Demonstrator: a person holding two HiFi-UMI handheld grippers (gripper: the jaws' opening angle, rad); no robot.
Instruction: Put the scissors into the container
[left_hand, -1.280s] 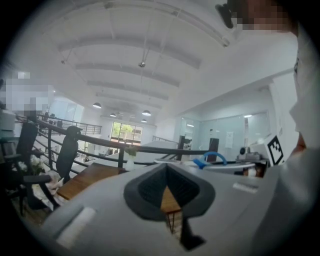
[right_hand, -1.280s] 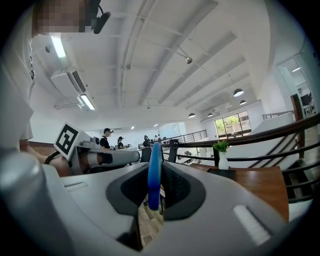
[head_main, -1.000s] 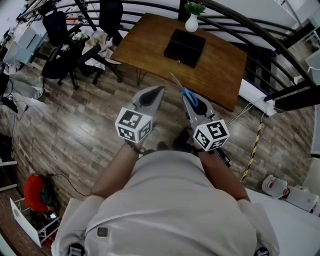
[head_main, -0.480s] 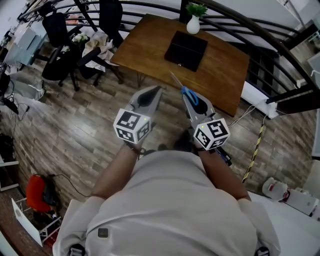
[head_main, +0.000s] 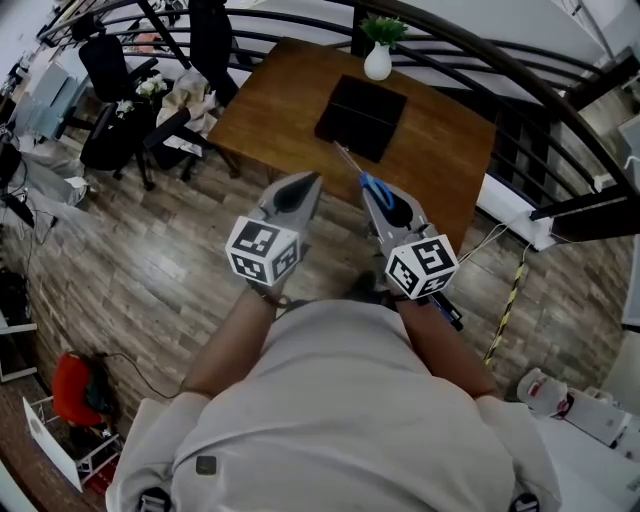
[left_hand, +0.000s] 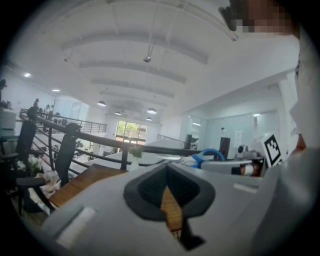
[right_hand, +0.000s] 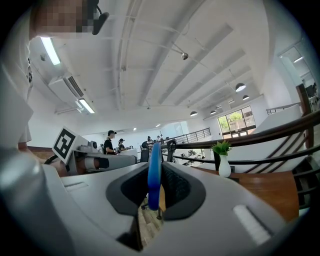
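The person stands at the bottom of the head view in a light shirt, both arms held forward over the wood-plank floor (head_main: 150, 260). The right claw (head_main: 376, 198), just right of centre, is clamped on the blue handle of the scissors (head_main: 348, 160). Their thin blades stick out past its tips toward the upper left and end over the near edge of the wooden surface (head_main: 450, 150). In the right gripper view the blue loop stands upright between the two dark pads, which press on it from both sides.

The left claw (head_main: 308, 182), just left of centre and level with the right one, has its jaws together at the tips with nothing between them.

The black container (head_main: 360, 117) lies flat in the middle of the surface, at upper centre, well apart from the scissors. A white vase (head_main: 377, 62) with a green plant stands behind it at the far edge. Dark office chairs (head_main: 110, 90) crowd the upper left.
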